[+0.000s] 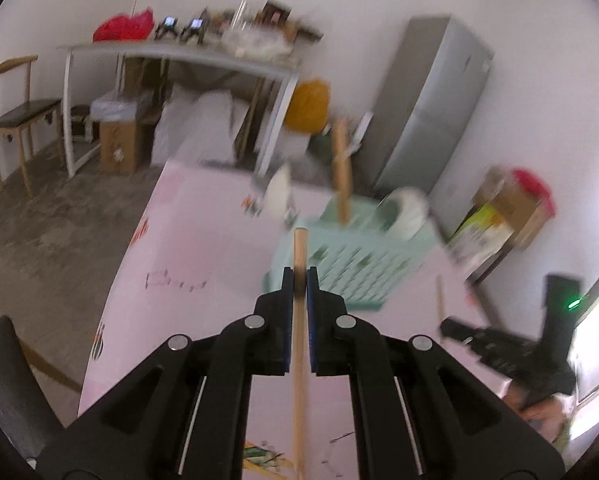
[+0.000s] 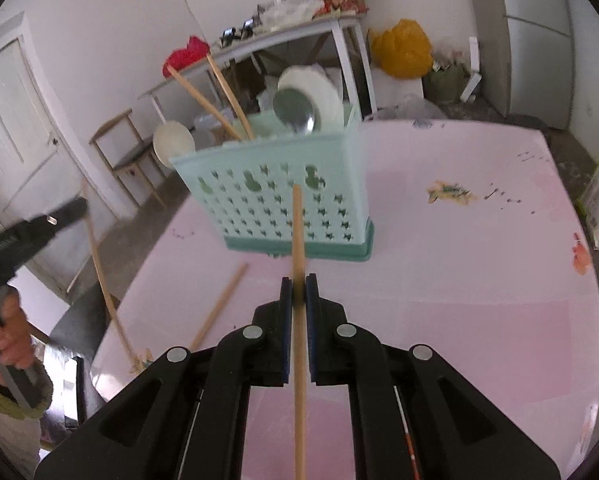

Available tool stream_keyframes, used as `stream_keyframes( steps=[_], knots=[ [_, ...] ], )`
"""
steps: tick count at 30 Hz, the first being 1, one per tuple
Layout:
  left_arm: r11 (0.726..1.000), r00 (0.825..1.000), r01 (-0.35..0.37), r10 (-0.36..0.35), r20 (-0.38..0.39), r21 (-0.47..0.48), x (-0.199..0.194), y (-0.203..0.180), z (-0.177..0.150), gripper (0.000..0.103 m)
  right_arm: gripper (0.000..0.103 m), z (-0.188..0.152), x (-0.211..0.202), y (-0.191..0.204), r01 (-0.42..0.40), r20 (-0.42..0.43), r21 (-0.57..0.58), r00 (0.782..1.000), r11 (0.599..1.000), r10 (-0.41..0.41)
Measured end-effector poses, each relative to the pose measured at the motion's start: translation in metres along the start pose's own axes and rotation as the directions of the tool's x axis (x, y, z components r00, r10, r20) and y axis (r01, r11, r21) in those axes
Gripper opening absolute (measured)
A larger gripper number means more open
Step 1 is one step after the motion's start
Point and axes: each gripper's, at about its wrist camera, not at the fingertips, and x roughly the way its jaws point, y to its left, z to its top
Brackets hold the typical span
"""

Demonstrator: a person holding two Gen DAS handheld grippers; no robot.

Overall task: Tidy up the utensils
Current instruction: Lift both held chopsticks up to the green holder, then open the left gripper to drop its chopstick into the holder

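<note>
Chopsticks gripped in both tools above the pink surface (image 2: 439, 300)
Left tool (image 1: 300, 280) clenched on one chopstick (image 1: 299, 352), right tool (image 2: 298, 288) on another chopstick (image 2: 298, 240); mint holder (image 2: 275, 196) ahead

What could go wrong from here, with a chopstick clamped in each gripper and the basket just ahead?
The left gripper and right gripper each pinch a long chopstick mid-shaft, so either may pivot or slip. The mint basket looks light; a misaimed tip could catch its holes and tip it. The loose chopstick on the table could get knocked off.

bare pink table (image 2: 439, 280) lies open right of the mint basket (image 2: 275, 200); its upright chopsticks (image 2: 203, 98) and plates (image 2: 311, 88) crowd the top.
</note>
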Motion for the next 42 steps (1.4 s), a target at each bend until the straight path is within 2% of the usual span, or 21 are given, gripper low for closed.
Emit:
stream_keyframes(
  steps=[3,7,11,16,21,25,30,34,37,40,41,42],
  knots=[
    [0.999,0.995,0.051,-0.052,0.090,0.011,-0.026,-0.015,0.016,0.005,0.007,0.002,-0.013,0.001,0.002,0.028,0.004,1.000,1.000,-0.002],
    [0.994,0.971,0.101,-0.108,0.213,0.043,-0.051,-0.037,0.047,0.005,0.007,0.004,-0.028,-0.001,0.000,0.060,0.013,0.998,1.000,-0.001],
    [0.990,0.946,0.126,-0.141,0.294,0.068,-0.058,-0.059,0.075,0.005,0.007,0.005,-0.033,-0.001,-0.008,0.075,0.015,0.997,1.000,0.007],
    [0.987,0.902,0.129,-0.156,0.403,0.093,-0.058,-0.083,0.101,0.005,0.007,0.005,-0.035,-0.002,-0.026,0.080,0.017,0.997,1.000,0.024],
    [0.991,0.879,0.108,-0.133,0.458,0.082,-0.032,-0.091,0.113,0.005,0.007,0.006,-0.036,-0.004,-0.042,0.086,0.019,0.995,0.999,0.040],
    [0.995,0.884,0.066,-0.093,0.457,0.075,0.002,-0.093,0.114,0.005,0.007,0.008,-0.034,-0.008,-0.052,0.083,0.023,0.995,0.998,0.050],
    [0.999,0.902,0.023,-0.042,0.429,0.049,0.051,-0.085,0.103,0.005,0.007,0.008,-0.029,-0.010,-0.059,0.066,0.027,0.996,0.998,0.057],
    [1.000,0.923,0.029,-0.029,0.383,0.004,0.085,-0.071,0.088,0.005,0.007,0.008,-0.028,-0.012,-0.059,0.059,0.032,0.997,0.998,0.057],
    [0.998,0.941,0.059,-0.044,0.335,-0.036,0.098,-0.058,0.075,0.005,0.007,0.008,-0.027,-0.014,-0.060,0.057,0.041,0.997,0.997,0.058],
    [0.995,0.948,0.081,-0.058,0.312,-0.059,0.097,-0.045,0.061,0.006,0.007,0.008,-0.027,-0.014,-0.054,0.054,0.042,0.997,0.998,0.052],
    [0.995,0.951,0.084,-0.062,0.302,-0.058,0.096,-0.043,0.056,0.008,0.007,0.008,-0.027,-0.014,-0.051,0.052,0.041,0.997,0.998,0.049],
    [0.996,0.955,0.077,-0.058,0.292,-0.054,0.094,-0.040,0.053,0.016,0.007,0.008,-0.027,-0.013,-0.048,0.051,0.040,0.998,0.998,0.046]
  ],
)
